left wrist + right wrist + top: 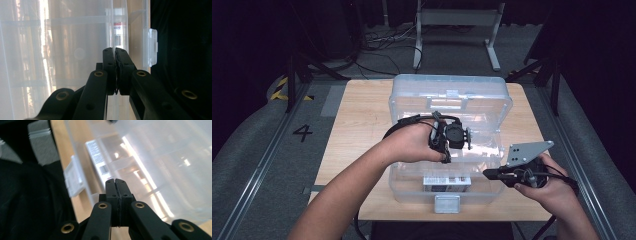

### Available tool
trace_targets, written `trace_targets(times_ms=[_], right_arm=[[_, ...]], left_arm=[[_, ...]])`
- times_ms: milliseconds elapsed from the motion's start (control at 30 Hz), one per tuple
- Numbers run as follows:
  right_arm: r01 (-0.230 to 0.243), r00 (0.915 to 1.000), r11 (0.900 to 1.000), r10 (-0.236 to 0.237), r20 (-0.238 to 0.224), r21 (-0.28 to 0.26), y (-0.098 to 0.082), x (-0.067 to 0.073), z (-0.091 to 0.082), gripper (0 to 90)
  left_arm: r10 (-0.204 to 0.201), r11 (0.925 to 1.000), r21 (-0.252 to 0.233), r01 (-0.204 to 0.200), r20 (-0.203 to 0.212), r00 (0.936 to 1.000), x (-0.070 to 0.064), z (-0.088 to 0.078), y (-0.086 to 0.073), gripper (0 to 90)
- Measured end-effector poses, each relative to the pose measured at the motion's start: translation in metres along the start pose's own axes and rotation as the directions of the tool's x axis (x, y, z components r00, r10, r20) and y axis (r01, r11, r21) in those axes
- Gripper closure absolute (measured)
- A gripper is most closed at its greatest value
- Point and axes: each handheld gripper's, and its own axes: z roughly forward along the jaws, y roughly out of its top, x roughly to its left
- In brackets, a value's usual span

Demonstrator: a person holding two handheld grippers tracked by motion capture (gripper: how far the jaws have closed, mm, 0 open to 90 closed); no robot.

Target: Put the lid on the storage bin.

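**Both grippers closed and empty at the clear plastic box**

High view — we see a wooden table (357, 125) carrying a clear plastic box (447, 145) with its lid (452, 95) standing open at the 12 o'clock side. A white latch (447, 203) sits on the box's near wall at 6 o'clock, and a small labelled carton (447, 181) lies inside just behind that wall. The left gripper (446, 159) hangs over the middle of the box, tips pointing towards 6 o'clock. The right gripper (487, 174) is at about 4 o'clock from the box's centre, its tips pointing to 9 o'clock at the near right corner; whether they touch the wall we cannot tell.

Left gripper view — the jaws stand pressed flat together with nothing between them. Ahead of them we note the translucent box wall, the carton's label (118, 32) at 12 o'clock and the latch (152, 46) at 2 o'clock.

Right gripper view — the jaws meet pad to pad, holding nothing. The box wall runs from 6 o'clock up towards 12, the carton (98, 161) lies at 11 o'clock and the latch (73, 178) at 9 o'clock, bare table showing beside it.
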Motion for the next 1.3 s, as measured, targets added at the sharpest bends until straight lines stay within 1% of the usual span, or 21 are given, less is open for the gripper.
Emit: trace_targets(times_ms=[33, 167, 200, 300, 400, 433, 500, 533, 567, 700, 767, 833, 900, 1000, 1033, 1067, 1133, 1167, 1233, 1267, 1300], right_arm=[[-0.006, 0.9998, 1.000, 0.007, 0.019, -0.030, 0.000, -0.002, -0.002, 90.0], [-0.039, 0.9976, 0.996, 0.043, 0.054, -0.081, -0.001, -0.007, -0.007, 90.0], [-0.049, 0.9960, 0.994, 0.056, 0.069, -0.100, -0.001, -0.008, -0.008, 90.0], [-0.076, 0.9912, 0.987, 0.090, 0.097, -0.141, -0.003, -0.013, -0.011, 90.0], [-0.104, 0.9902, 0.978, 0.119, 0.073, -0.182, -0.004, -0.017, -0.013, 90.0], [-0.105, 0.9898, 0.975, 0.122, 0.074, -0.194, -0.004, -0.017, -0.014, 90.0], [-0.105, 0.9864, 0.972, 0.129, 0.103, -0.208, -0.004, -0.018, -0.016, 90.0], [-0.110, 0.9853, 0.969, 0.136, 0.103, -0.221, -0.004, -0.019, -0.017, 90.0], [-0.110, 0.9853, 0.969, 0.136, 0.103, -0.221, -0.004, -0.019, -0.017, 90.0], [-0.124, 0.9778, 0.958, 0.162, 0.133, -0.257, -0.005, -0.022, -0.021, 90.0], [-0.135, 0.9731, 0.952, 0.179, 0.144, -0.276, -0.007, -0.025, -0.022, 90.0], [-0.146, 0.9686, 0.948, 0.195, 0.154, -0.283, -0.008, -0.027, -0.023, 90.0], [-0.159, 0.9620, 0.948, 0.211, 0.173, -0.277, -0.009, -0.028, -0.023, 90.0], [-0.175, 0.9551, 0.940, 0.234, 0.182, -0.292, -0.011, -0.031, -0.024, 90.0], [-0.181, 0.9511, 0.936, 0.245, 0.188, -0.303, -0.012, -0.032, -0.025, 90.0], [-0.186, 0.9492, 0.933, 0.252, 0.189, -0.308, -0.013, -0.033, -0.025, 90.0], [-0.191, 0.9443, 0.928, 0.263, 0.198, -0.321, -0.014, -0.034, -0.027, 90.0], [-0.196, 0.9420, 0.926, 0.270, 0.200, -0.324, -0.015, -0.035, -0.028, 90.0], [-0.200, 0.9338, 0.924, 0.281, 0.221, -0.327, -0.015, -0.035, -0.028, 90.0], [-0.201, 0.9321, 0.924, 0.282, 0.227, -0.325, -0.016, -0.036, -0.029, 90.0], [-0.202, 0.9317, 0.923, 0.285, 0.226, -0.328, -0.016, -0.036, -0.029, 90.0]], left_arm=[[-0.004, 1.0000, 0.001, 0.004, 0.002, 1.0000, 0.000, 0.000, 0.000, 86.4], [-0.010, 1.0000, 0.001, 0.010, 0.004, 0.9999, -0.001, 0.001, 0.000, 86.6], [-0.010, 0.9999, 0.000, 0.010, 0.004, 0.9999, -0.001, 0.001, 0.000, 86.6], [-0.017, 0.9998, -0.009, 0.017, 0.005, 0.9999, -0.002, 0.001, -0.002, 86.8], [-0.015, 0.9999, -0.007, 0.015, 0.008, 0.9999, -0.002, 0.001, -0.003, 86.2], [-0.012, 0.9999, -0.007, 0.012, 0.007, 0.9999, -0.003, 0.001, -0.004, 86.0], [-0.013, 0.9999, -0.005, 0.013, 0.009, 0.9999, -0.004, 0.002, -0.004, 85.9], [-0.013, 0.9999, -0.005, 0.013, 0.009, 0.9999, -0.004, 0.002, -0.004, 86.0], [-0.009, 0.9999, -0.007, 0.009, 0.012, 0.9999, -0.004, 0.002, -0.005, 86.0], [-0.010, 0.9999, -0.008, 0.010, 0.015, 0.9998, -0.005, 0.003, -0.006, 86.3], [-0.008, 1.0000, 0.000, 0.008, 0.019, 0.9998, -0.006, 0.003, -0.006, 86.3], [-0.007, 1.0000, 0.007, 0.007, 0.021, 0.9998, -0.007, 0.004, -0.006, 86.2], [-0.006, 0.9999, 0.013, 0.005, 0.021, 0.9998, -0.009, 0.005, -0.005, 86.2], [-0.002, 1.0000, 0.008, 0.002, 0.024, 0.9997, -0.010, 0.006, -0.005, 84.6], [0.004, 0.9999, 0.011, -0.005, 0.027, 0.9996, -0.012, 0.007, -0.005, 84.3], [0.006, 0.9999, 0.012, -0.006, 0.026, 0.9996, -0.012, 0.008, -0.005, 84.4], [0.013, 0.9996, 0.027, -0.013, 0.028, 0.9995, -0.014, 0.010, -0.004, 84.4], [0.010, 0.9994, 0.032, -0.011, 0.027, 0.9996, -0.015, 0.011, -0.004, 84.2], [0.008, 0.9991, 0.042, -0.009, 0.028, 0.9996, -0.017, 0.012, -0.004, 83.2], [0.012, 0.9983, 0.056, -0.014, 0.028, 0.9995, -0.017, 0.012, -0.003, 82.4], [0.017, 0.9987, 0.048, -0.019, 0.038, 0.9991, -0.019, 0.013, -0.003, 82.2]])
